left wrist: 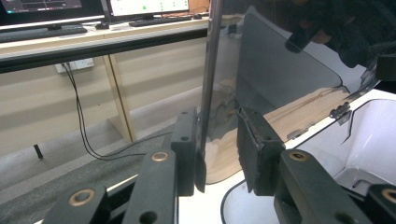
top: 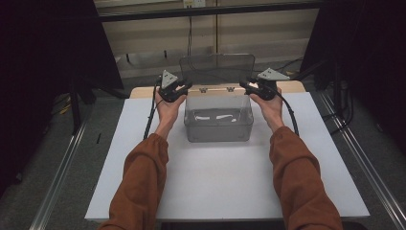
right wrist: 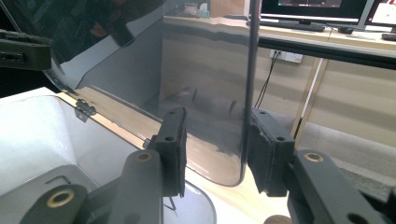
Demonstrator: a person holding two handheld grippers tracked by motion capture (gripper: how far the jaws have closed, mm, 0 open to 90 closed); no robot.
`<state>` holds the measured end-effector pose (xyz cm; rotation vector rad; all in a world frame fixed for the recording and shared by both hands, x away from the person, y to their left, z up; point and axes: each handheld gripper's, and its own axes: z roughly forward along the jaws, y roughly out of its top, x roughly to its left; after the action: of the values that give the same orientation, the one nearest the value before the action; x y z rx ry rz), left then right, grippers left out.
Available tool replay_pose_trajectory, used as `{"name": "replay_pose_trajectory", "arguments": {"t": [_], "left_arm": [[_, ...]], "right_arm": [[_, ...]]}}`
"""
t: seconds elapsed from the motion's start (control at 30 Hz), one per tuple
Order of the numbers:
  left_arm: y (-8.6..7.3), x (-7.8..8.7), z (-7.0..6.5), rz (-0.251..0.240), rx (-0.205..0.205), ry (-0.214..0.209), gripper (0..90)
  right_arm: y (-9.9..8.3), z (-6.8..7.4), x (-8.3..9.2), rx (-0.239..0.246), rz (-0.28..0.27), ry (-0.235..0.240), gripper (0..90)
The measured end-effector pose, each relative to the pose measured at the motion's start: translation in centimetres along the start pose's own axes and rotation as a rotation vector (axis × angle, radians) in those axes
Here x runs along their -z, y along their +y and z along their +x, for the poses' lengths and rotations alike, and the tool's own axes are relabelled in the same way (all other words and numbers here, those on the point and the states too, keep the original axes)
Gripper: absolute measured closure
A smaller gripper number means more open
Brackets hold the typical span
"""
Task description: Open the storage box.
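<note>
Left gripper view: left gripper (left wrist: 217, 144) jaws released, box lid (left wrist: 280, 65) edge between them; right gripper (right wrist: 215, 147) jaws likewise straddle the lid.

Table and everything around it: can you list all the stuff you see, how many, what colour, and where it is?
box: one, clear grey plastic, middle of the table, with pale shapes inside that are too blurred to name
lid: one, smoky see-through, hinged at the box's back edge and standing upright
hinges: two, metal, along the back rim of the box
table: one, white top with a wooden strip at the far edge
monitors: at least two, on a desk behind the table
cables: a few, black, hanging down the far wall
sleeves: two, rust brown, coming in from the bottom
left gripper: one, black, at the lid's left edge
right gripper: one, black, at the lid's right edge
</note>
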<state>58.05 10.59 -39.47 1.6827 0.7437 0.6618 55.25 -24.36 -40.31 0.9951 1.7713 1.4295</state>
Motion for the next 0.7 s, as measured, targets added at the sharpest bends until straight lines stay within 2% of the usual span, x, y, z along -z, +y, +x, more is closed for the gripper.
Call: {"name": "replay_pose_trajectory", "arguments": {"t": [0.2, 0.3, 0.37, 0.47, 0.6, 0.63, 0.67, 0.7], "left_arm": [[-0.51, -0.24, 0.29, 0.038, -0.005, -0.014, 69.2], [-0.71, -0.47, 0.27, 0.028, 0.009, -0.011, 68.5], [-0.58, -0.46, 0.33, 0.042, -0.001, -0.008, 68.8], [-0.63, -0.62, 0.37, 0.033, 0.023, -0.010, 69.3], [-0.59, -0.66, 0.59, 0.049, 0.029, -0.021, 69.8], [-0.54, -0.64, 0.56, 0.056, 0.030, -0.009, 69.8], [-0.51, -0.70, 0.63, 0.058, 0.034, -0.020, 69.8], [-0.45, -0.77, 0.55, 0.059, 0.051, -0.019, 69.8]], "right_arm": [[-0.35, 0.08, -0.33, -0.012, 0.005, 0.003, 60.6], [-0.22, 0.14, -0.37, -0.010, 0.007, 0.002, 60.9], [-0.13, 0.13, -0.42, -0.008, 0.010, 0.002, 61.2], [-0.16, -0.02, -0.51, -0.016, 0.010, -0.004, 62.5], [-0.25, -0.03, -0.61, -0.016, 0.013, -0.004, 63.0], [-0.26, -0.08, -0.65, -0.017, 0.013, 0.000, 63.1], [-0.26, -0.12, -0.69, -0.019, 0.013, 0.000, 63.1], [-0.24, -0.16, -0.74, -0.021, 0.015, 0.001, 63.3]]}}
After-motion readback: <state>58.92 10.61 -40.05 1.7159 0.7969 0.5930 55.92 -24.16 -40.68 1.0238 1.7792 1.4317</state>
